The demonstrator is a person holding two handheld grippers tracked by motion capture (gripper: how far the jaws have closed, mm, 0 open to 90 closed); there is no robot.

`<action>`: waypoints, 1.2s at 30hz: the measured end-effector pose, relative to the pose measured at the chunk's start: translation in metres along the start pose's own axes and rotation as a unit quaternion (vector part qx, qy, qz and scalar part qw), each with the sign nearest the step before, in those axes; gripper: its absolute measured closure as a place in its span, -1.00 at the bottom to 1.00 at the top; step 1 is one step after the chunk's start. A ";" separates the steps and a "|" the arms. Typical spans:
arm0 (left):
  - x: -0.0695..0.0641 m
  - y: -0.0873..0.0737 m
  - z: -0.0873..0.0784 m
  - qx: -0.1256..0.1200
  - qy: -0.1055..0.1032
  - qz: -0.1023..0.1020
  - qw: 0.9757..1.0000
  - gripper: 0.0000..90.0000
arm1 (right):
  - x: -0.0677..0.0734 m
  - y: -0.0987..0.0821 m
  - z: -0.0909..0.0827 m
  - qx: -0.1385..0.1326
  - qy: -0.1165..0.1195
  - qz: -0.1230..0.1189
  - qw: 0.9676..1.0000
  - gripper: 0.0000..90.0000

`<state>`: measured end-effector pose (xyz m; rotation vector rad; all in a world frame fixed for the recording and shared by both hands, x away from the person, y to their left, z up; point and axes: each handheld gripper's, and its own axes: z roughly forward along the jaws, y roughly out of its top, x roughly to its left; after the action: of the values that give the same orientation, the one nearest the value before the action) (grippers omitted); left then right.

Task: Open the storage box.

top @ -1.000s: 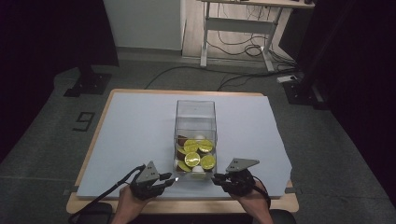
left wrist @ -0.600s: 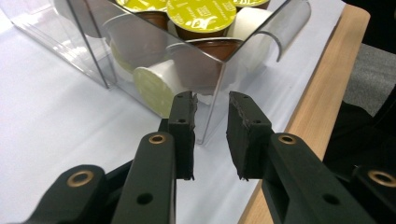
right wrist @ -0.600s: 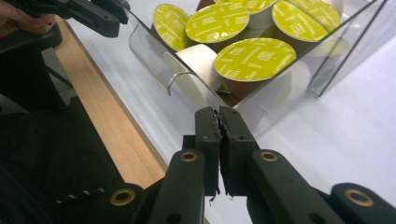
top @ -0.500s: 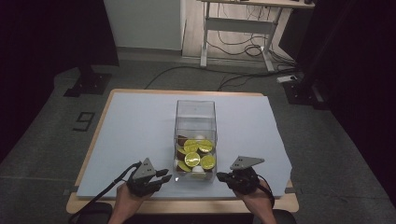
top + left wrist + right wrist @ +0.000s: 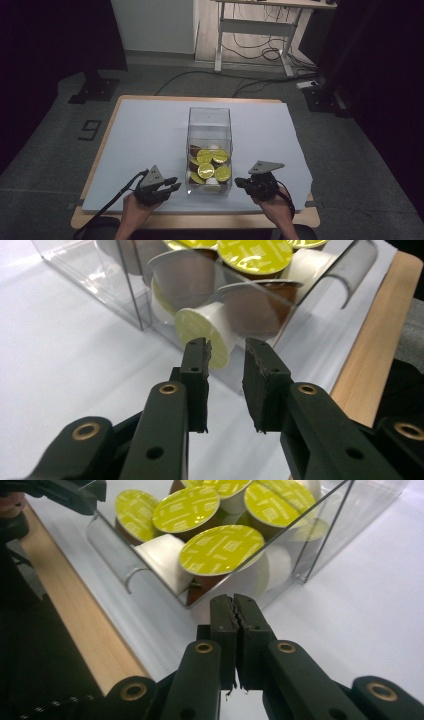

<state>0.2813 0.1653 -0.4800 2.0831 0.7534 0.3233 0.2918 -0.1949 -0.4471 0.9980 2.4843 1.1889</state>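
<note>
A: Flanking a clear plastic box (image 5: pixel 209 131) on the white-covered tabletop (image 5: pixel 140 135), which claws are shown?

B: The left claw (image 5: pixel 173 186) sits just beside the box's near left corner, the right claw (image 5: pixel 240 182) just beside its near right corner. Neither touches the box.

A: State of each claw?

B: In the left gripper view, the left claw (image 5: pixel 226 360) stands slightly parted with nothing between its jaws. In the right gripper view, the right claw (image 5: pixel 233 602) has its jaws pressed together, empty, having just finished closing.

A: And the box's contents?

B: Coffee capsules (image 5: pixel 207 170) with yellow-green lids, some brown-bodied, some white, piled at the near end of the box; the far end is bare. One white capsule (image 5: pixel 207 335) lies on its side against the wall facing the left claw.
</note>
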 end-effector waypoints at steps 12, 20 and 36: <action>0.014 0.001 -0.004 -0.009 0.015 -0.011 1.000 0.45 | -0.017 0.007 0.008 -0.003 -0.005 -0.001 1.000 0.83; 0.024 0.002 -0.006 -0.006 0.031 -0.014 0.999 0.33 | -0.029 0.008 0.010 -0.008 -0.015 -0.001 1.000 0.73; 0.042 -0.001 0.007 0.026 0.063 -0.011 0.998 -0.35 | -0.052 -0.003 0.012 0.016 -0.062 -0.006 0.998 -0.01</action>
<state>0.3175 0.1875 -0.4875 2.1169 0.8680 0.4303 0.3342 -0.2231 -0.4619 1.0315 2.4175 1.0528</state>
